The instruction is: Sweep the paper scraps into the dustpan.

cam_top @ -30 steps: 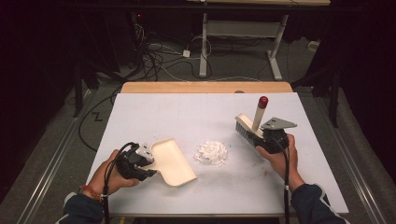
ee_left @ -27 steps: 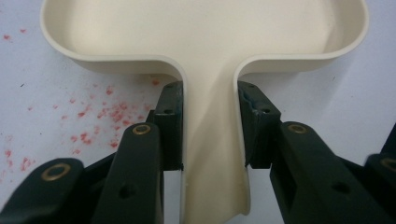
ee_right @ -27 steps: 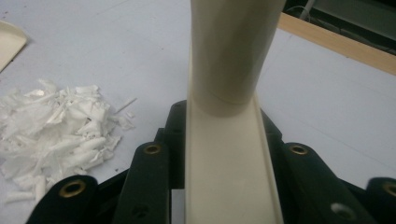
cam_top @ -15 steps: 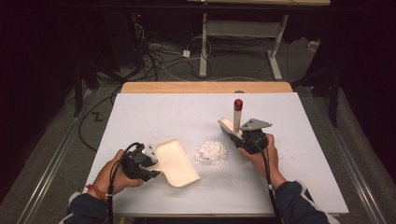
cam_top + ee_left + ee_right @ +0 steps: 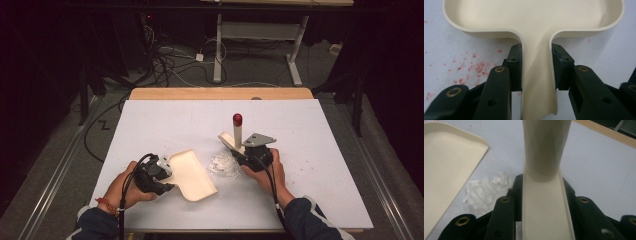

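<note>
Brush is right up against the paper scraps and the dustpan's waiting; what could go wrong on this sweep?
1. The shredded paper pile is loose and light, so a fast stroke of the brush may scatter it past the dustpan.
2. The left gripper clamps only the pan's narrow handle; a push from the brush could pivot or slide the pan.
3. The pan's lip may not sit flush on the table, letting scraps slip under.

A dim lab: white-topped table (image 5: 320, 200), tangled floor cables (image 5: 170, 62), bare desk frame (image 5: 260, 45) behind.
</note>
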A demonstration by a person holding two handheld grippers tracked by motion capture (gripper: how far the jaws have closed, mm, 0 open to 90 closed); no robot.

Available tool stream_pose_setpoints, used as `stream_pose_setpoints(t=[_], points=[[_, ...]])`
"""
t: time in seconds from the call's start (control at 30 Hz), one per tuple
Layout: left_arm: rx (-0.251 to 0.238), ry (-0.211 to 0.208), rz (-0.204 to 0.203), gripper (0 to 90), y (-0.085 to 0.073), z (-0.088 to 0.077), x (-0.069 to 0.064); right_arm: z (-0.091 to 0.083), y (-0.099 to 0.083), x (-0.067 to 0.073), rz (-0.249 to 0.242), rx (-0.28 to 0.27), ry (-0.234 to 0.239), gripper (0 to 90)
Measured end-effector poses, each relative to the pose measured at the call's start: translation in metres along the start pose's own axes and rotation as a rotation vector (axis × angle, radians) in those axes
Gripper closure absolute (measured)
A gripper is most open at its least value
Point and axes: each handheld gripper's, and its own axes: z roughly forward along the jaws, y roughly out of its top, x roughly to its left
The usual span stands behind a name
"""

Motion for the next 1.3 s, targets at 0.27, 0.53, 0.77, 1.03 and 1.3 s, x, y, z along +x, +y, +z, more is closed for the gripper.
stream_pose_setpoints(t=[0.27,0.53,0.77,1.03,1.3], points=[[0.016,-0.023,-0.007,63.2,0.01,0.007,-0.001,0.003,-0.001,0.014,0.019,-0.03,0.014,67.6],[0.03,-0.043,-0.007,63.2,0.016,0.013,-0.002,0.005,0.0,0.026,0.005,-0.035,0.027,67.4],[0.028,-0.045,-0.01,63.2,0.018,0.015,-0.002,0.005,0.001,0.034,0.007,-0.049,0.055,67.5],[0.026,-0.049,-0.026,63.2,0.027,0.023,-0.009,0.01,0.008,0.062,-0.014,-0.049,0.089,67.5],[0.044,-0.04,-0.033,63.2,0.029,0.027,-0.011,0.01,0.014,0.084,-0.05,-0.078,0.141,67.6]])
